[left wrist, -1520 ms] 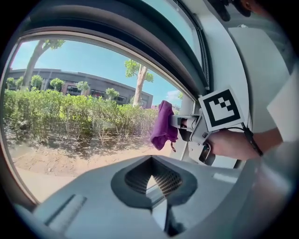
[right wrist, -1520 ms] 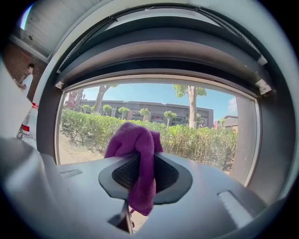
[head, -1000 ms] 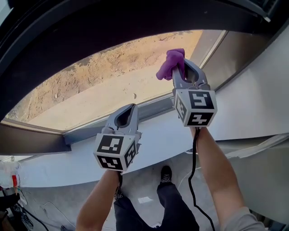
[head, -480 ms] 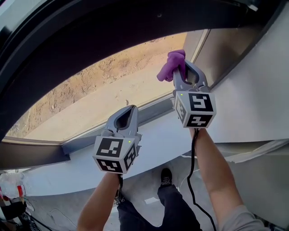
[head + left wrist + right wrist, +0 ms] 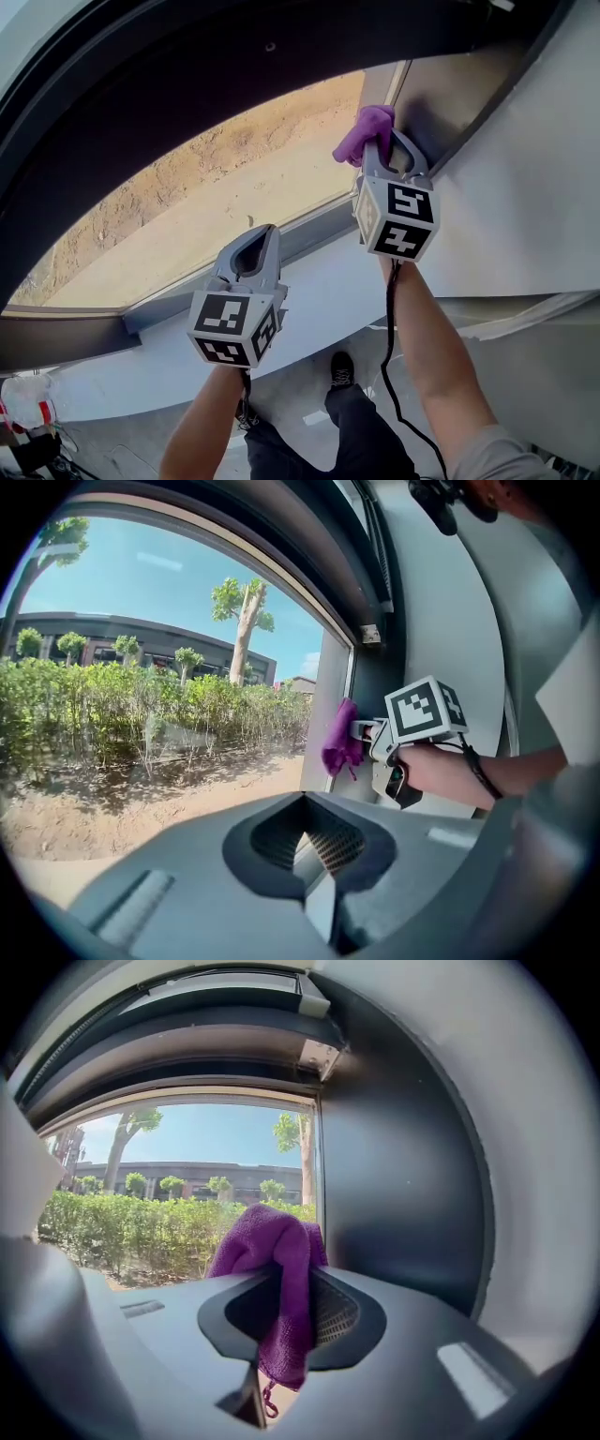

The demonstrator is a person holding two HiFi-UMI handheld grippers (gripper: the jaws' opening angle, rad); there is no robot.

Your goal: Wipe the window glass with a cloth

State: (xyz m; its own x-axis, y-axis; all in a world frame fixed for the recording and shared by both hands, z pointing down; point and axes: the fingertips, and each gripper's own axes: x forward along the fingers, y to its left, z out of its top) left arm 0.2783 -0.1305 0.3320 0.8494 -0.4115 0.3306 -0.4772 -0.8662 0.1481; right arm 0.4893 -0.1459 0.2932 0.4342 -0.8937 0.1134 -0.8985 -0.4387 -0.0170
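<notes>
Holding a tool in each hand, the person reaches up toward the window. The left tool (image 5: 263, 232) sits lower, over the pale sill (image 5: 323, 286), its jaws pressed together on nothing. Higher and to the right, the right tool (image 5: 379, 142) pinches a purple cloth (image 5: 361, 134), which bunches out past the jaw tips and also trails down between them. The cloth is at the right edge of the window glass (image 5: 234, 187), beside the dark upright frame (image 5: 441, 98); contact with the pane cannot be judged. Beyond the glass lie sandy ground (image 5: 112, 808), a green hedge (image 5: 122, 719), trees and a low building (image 5: 141, 644).
</notes>
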